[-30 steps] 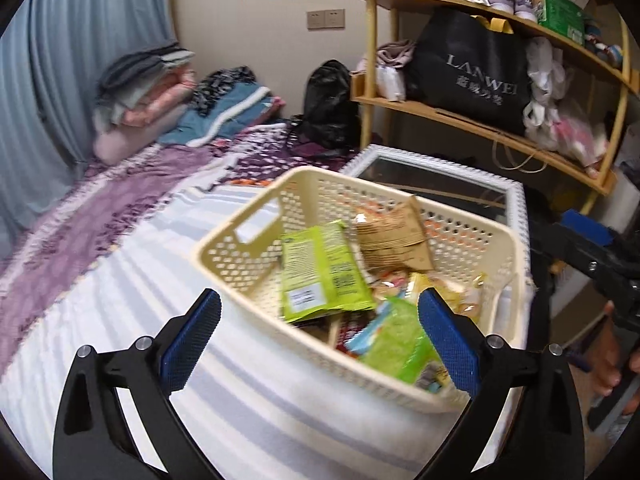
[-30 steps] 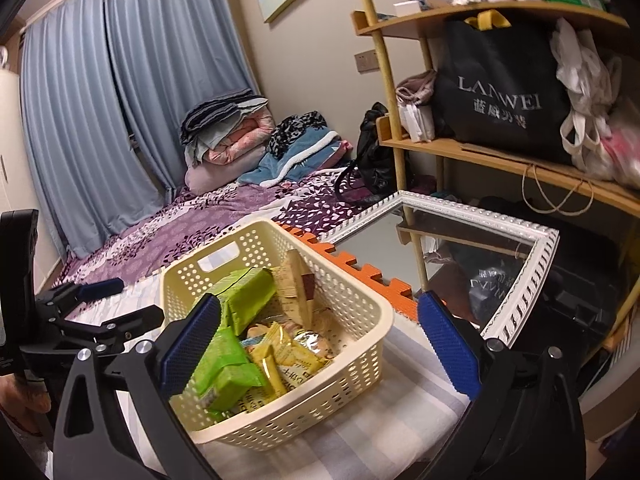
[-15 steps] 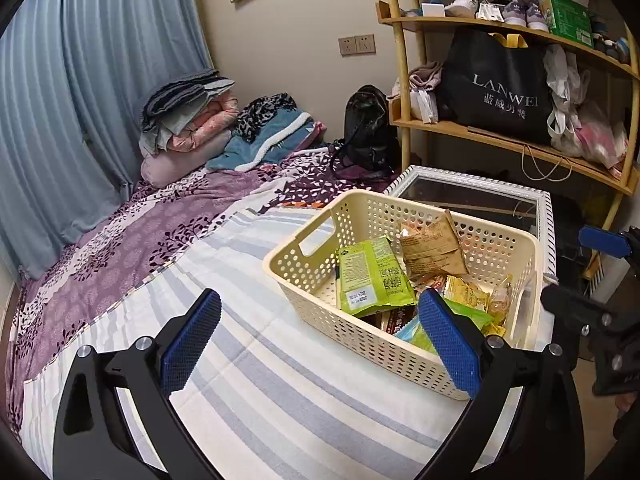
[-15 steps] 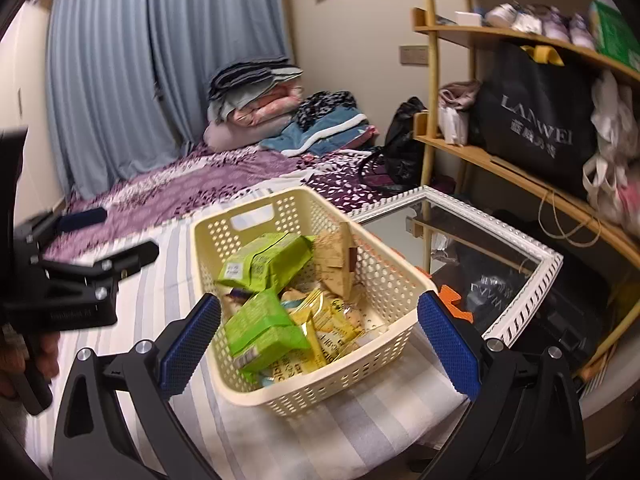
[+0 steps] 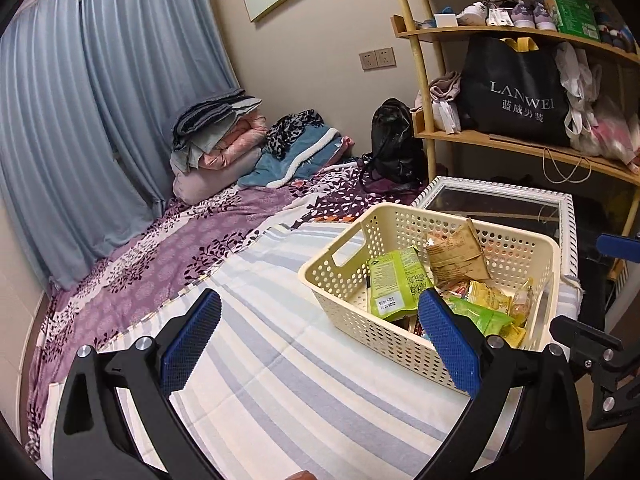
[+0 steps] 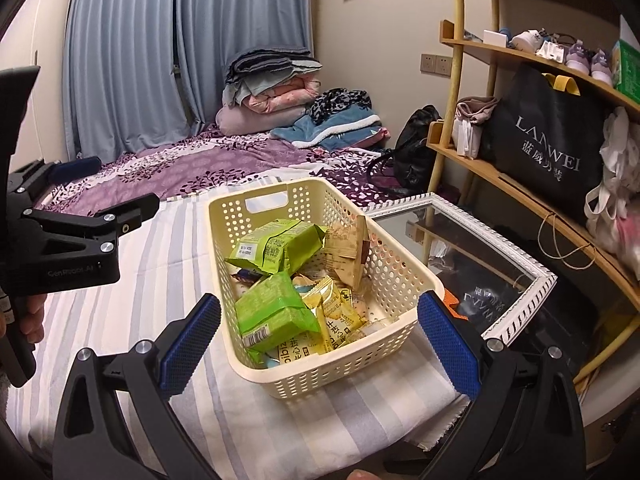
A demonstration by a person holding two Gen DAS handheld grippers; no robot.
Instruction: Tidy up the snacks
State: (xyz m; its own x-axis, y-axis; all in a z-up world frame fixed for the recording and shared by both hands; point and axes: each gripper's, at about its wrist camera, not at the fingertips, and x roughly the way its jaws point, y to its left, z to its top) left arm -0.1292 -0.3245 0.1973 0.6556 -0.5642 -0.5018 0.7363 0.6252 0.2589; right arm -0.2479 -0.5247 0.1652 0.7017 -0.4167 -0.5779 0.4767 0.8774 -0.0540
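Your left gripper [image 5: 318, 338] hangs over the striped sheet [image 5: 280, 392], jaws spread wide, holding nothing. Further right, every snack pack I can spot already sits inside the cream basket [image 6: 256, 204]: green packs [image 6: 276, 246], yellow ones [image 6: 340, 314], a brown pouch [image 6: 346, 256]. Your right gripper [image 6: 318, 338] is wide open and empty too, just short of the basket. This fits packs freshly binned or a jumble awaiting sorting, so I can't call the step.

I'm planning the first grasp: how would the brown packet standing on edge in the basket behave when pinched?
The brown packet looks like thin creased film, so it would probably crumple and feel light. It leans against the basket wall, so a nudge may well topple it onto the green packs.
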